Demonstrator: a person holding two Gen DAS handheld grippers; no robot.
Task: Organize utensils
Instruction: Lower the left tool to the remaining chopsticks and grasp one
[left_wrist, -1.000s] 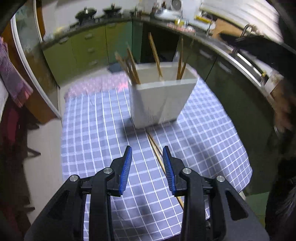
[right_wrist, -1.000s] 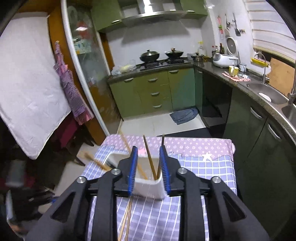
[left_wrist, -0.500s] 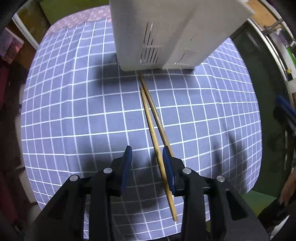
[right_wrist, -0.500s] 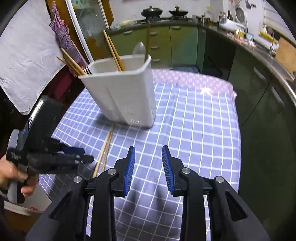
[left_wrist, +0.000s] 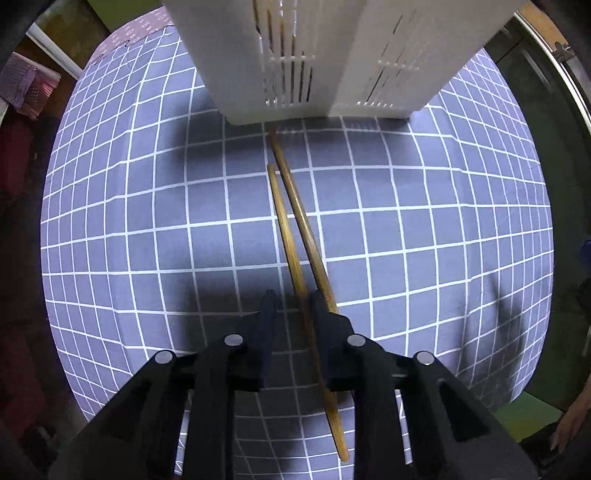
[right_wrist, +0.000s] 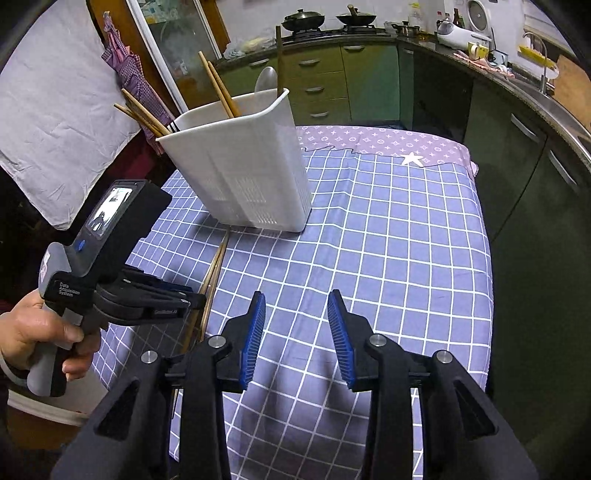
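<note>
Wooden chopsticks (left_wrist: 295, 236) lie side by side on the checked cloth (left_wrist: 424, 221), just near of the white holder (left_wrist: 332, 55). Left gripper (left_wrist: 291, 299) is closing around one stick; better to gather both first. Right gripper (right_wrist: 295, 299) hovers empty, fingers parting.

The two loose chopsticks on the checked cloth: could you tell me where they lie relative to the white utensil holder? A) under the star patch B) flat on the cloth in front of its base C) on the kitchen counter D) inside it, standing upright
B: the two loose chopsticks lie flat on the checked cloth, running from the base of the white utensil holder toward the left gripper, whose jaws are closing around them.
</note>
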